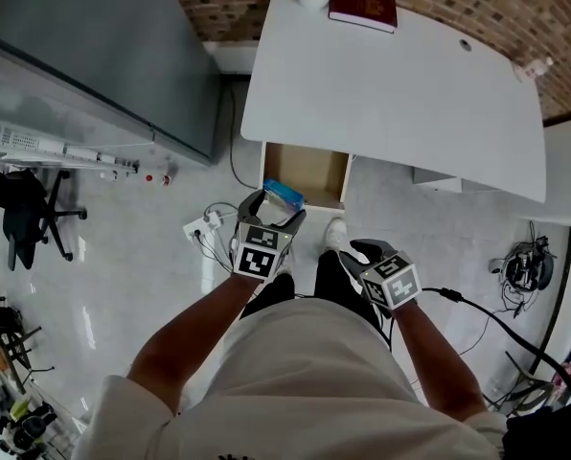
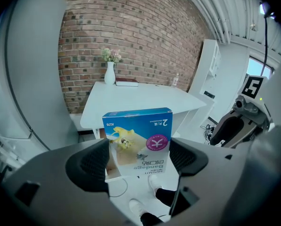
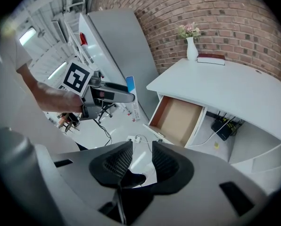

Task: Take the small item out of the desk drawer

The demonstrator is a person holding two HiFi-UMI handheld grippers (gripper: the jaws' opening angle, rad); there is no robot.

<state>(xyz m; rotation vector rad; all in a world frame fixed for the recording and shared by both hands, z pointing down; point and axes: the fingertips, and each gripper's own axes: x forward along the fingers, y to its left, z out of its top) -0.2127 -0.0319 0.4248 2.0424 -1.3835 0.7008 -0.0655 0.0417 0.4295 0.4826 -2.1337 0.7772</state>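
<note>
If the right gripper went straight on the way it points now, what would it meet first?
Probably the floor near the white power strip, just short of the open drawer; depth is hard to judge.

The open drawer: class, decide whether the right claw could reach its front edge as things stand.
Probably yes. The right claw is empty, jaws apart, and nothing rises between it and the drawer; the left claw, shut on the blue box, is off to the side.
</note>
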